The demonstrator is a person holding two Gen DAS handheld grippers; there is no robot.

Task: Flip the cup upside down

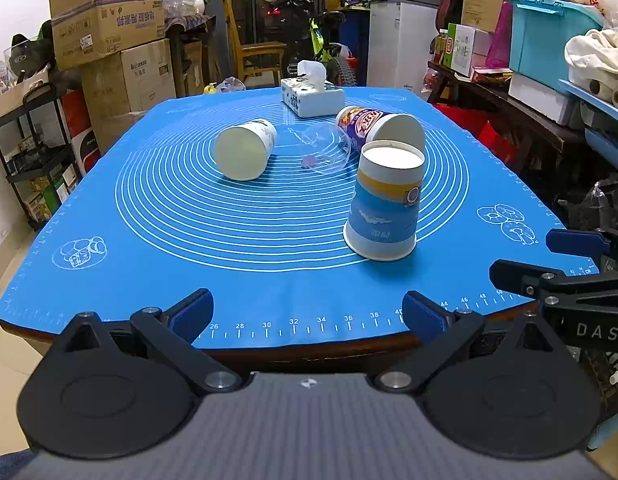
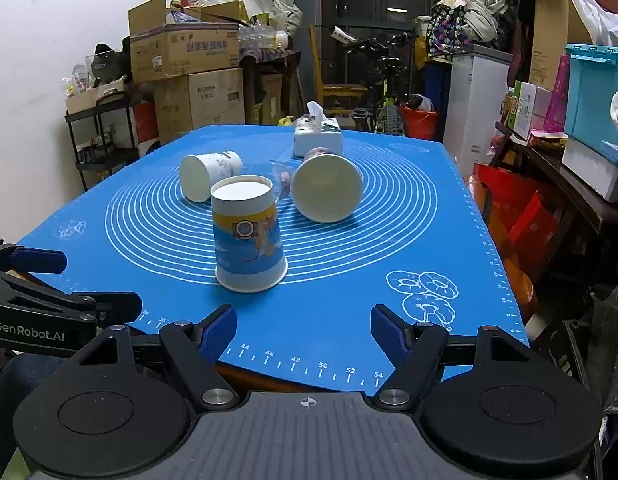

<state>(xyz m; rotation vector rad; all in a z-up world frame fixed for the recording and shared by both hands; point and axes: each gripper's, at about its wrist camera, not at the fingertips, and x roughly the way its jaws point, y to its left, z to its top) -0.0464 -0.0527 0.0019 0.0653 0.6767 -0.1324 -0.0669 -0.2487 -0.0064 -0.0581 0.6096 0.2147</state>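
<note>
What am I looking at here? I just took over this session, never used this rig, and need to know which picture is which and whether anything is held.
These are two hand-held grippers, each with a fisheye camera looking along its fingers. One picture comes from the left gripper, the other from the right gripper. Both are open at the near table edge, holding nothing.

On the blue baking mat stands a blue-and-yellow paper cup, already upside down, wide rim on the mat. Behind it, lying on their sides, are a white paper cup, a clear plastic cup and a purple-printed paper cup. A tissue box sits at the far end.
</note>
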